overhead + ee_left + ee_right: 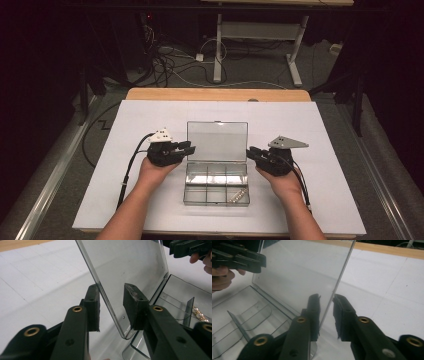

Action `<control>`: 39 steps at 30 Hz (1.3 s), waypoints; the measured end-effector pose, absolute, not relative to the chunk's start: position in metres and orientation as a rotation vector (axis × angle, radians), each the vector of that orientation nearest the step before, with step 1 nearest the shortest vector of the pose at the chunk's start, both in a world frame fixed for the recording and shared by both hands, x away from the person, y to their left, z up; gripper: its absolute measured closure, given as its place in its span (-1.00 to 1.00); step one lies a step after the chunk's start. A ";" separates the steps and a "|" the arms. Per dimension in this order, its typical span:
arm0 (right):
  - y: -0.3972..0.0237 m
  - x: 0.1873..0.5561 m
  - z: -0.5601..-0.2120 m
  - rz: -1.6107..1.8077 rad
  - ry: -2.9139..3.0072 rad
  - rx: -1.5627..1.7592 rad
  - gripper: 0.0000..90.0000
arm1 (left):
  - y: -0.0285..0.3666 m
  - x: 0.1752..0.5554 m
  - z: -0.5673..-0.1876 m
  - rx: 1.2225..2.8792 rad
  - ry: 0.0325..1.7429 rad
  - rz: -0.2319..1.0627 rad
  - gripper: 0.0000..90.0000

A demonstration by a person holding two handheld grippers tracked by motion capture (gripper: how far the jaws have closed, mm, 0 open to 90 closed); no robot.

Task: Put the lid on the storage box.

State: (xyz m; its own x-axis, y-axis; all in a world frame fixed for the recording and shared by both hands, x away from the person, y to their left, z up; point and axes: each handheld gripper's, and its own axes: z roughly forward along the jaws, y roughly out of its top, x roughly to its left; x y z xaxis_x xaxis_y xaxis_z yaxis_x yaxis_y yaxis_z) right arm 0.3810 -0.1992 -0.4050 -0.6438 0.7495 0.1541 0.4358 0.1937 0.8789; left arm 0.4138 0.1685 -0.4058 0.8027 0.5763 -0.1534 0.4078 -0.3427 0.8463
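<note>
Clear plastic compartment box (216, 182): lies on the white table cover (150, 115), between the two grippers, its lid (217, 141) raised upright.

Left gripper (111, 307): jaws at medium gap, straddling the lid's left edge; one pad appears to meet the pane, the other stands off it.

Right gripper (326, 315): jaws narrow, straddling the lid's right edge, slim gaps either side.

Pearl-and-gold piece (200, 314): in a compartment beyond the left gripper's jaws.
</note>
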 end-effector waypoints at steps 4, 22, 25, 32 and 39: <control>-0.196 0.375 -0.404 1.439 2.160 1.094 0.90 | 0.169 0.410 -0.404 1.977 0.721 0.229 0.49; -0.184 0.357 -0.402 1.468 2.169 1.000 1.00 | 0.171 0.390 -0.394 1.974 0.680 0.290 0.54; -0.184 0.354 -0.400 1.462 2.164 0.995 1.00 | 0.171 0.388 -0.394 1.966 0.682 0.287 0.54; -0.182 0.352 -0.400 1.467 2.167 0.990 1.00 | 0.171 0.381 -0.393 1.967 0.668 0.300 0.54; -0.181 0.350 -0.400 1.476 2.164 0.991 1.00 | 0.171 0.373 -0.393 1.968 0.651 0.316 0.54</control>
